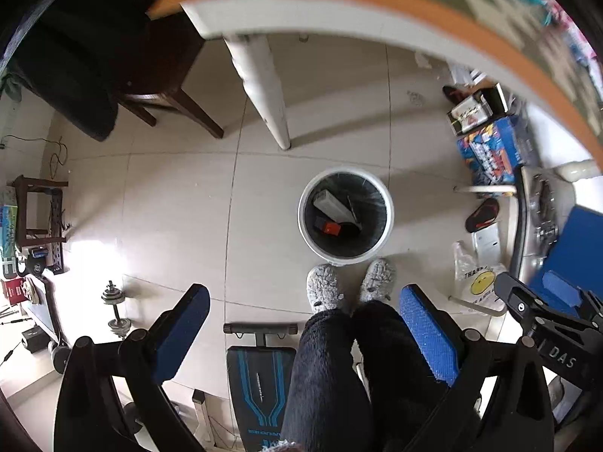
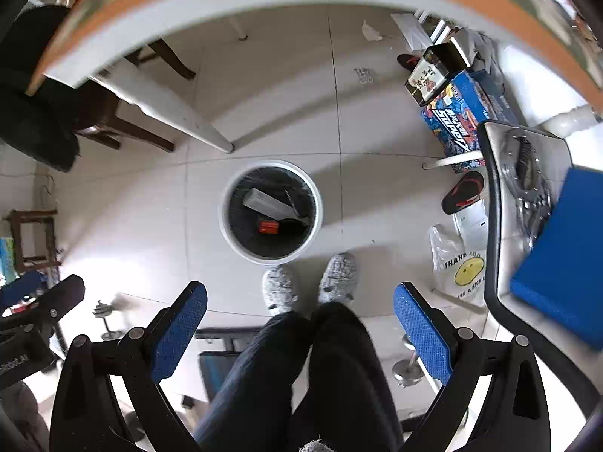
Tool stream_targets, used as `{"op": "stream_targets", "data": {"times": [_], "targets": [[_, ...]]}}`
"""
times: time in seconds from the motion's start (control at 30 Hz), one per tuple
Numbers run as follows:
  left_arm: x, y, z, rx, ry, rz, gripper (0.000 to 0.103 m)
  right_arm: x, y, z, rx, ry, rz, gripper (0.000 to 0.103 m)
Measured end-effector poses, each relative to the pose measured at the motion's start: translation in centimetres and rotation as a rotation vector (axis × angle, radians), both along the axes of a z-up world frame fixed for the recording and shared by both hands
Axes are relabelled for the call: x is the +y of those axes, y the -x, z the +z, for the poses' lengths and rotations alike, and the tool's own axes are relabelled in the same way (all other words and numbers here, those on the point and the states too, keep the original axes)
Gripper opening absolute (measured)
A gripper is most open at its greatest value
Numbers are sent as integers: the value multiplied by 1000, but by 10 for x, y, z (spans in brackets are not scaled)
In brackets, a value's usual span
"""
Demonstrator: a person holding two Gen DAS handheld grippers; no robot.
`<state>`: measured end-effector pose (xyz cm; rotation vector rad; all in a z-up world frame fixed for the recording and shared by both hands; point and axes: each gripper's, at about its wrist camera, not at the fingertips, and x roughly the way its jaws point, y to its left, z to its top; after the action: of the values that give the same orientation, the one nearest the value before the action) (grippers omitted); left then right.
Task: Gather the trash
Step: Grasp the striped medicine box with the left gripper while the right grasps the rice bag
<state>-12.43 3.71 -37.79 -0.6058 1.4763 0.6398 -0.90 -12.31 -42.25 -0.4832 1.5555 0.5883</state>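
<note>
A white round trash bin [image 1: 386,233] with a dark liner stands on the tiled floor below both grippers; it also shows in the right wrist view [image 2: 230,233]. Inside it lie a grey box [image 1: 333,203] and a small red and black item [image 1: 331,228], also seen in the right wrist view as the grey box [image 2: 265,200] and the red item [image 2: 268,226]. My left gripper [image 1: 305,320] is open and empty, high above the floor. My right gripper [image 2: 301,320] is open and empty too. The right gripper's body [image 1: 546,316] shows at the right of the left wrist view.
A table edge with an orange rim [image 1: 377,3] arcs overhead, its white leg [image 1: 264,90] beyond the bin. The person's legs and grey slippers [image 1: 324,290] stand by the bin. Boxes [image 1: 490,147], a plastic bag [image 1: 475,282], a wooden chair [image 1: 158,86], dumbbells [image 1: 113,309] and a bench [image 1: 260,384] surround it.
</note>
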Motion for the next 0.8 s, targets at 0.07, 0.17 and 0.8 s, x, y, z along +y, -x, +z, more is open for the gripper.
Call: {"op": "stream_targets", "data": {"times": [0.07,0.17,0.8], "targets": [[3,-4,23,-13,-25,1,103,0,1,32,5,-34,-21,101],[11,-19,60,-67,-98,-7,103,3,-6,70,7,-90,-60,101],[107,-362,120,-67,-524,-360,103,93,-375,166,-210,-60,52,101]]}}
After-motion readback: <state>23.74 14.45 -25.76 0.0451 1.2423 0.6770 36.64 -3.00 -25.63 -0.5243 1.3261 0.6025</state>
